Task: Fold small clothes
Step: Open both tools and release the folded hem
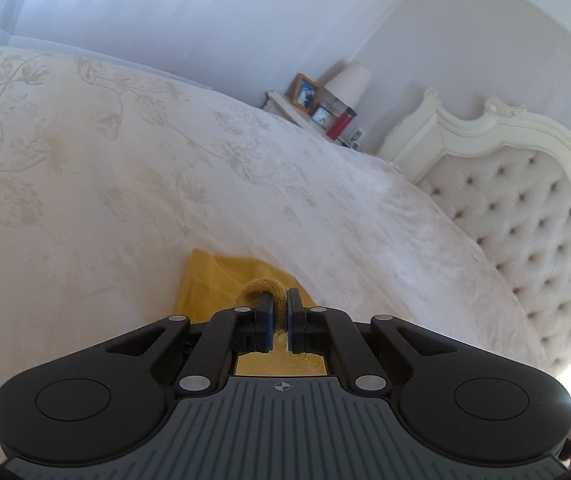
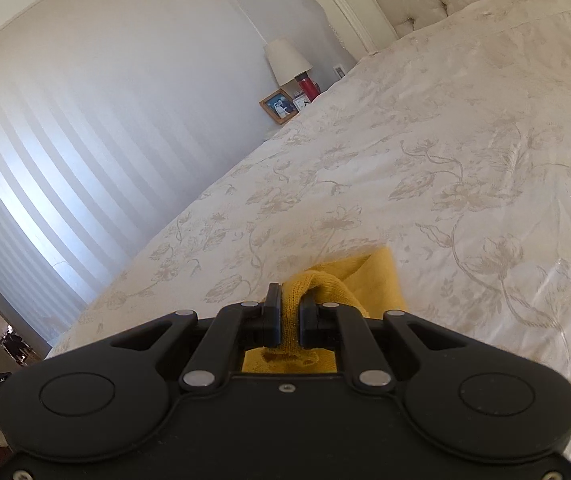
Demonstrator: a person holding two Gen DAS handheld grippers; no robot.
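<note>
A small yellow knit garment [image 1: 209, 284] lies on the cream floral bedspread [image 1: 125, 168]. My left gripper [image 1: 280, 300] is shut on a bunched fold of its knit edge, lifted just off the bed. In the right wrist view the same yellow garment [image 2: 373, 280] shows, and my right gripper [image 2: 290, 300] is shut on another bunched edge of it. Most of the garment is hidden under both gripper bodies.
A tufted cream headboard [image 1: 533, 200] stands at the bed's end. A bedside table holds a lamp [image 1: 351, 80], a photo frame [image 1: 305, 94] and a red cylinder [image 1: 339, 124]. Pale curtains [image 2: 65, 152] hang beyond the bed. The bedspread [image 2: 465, 140] stretches wide around the garment.
</note>
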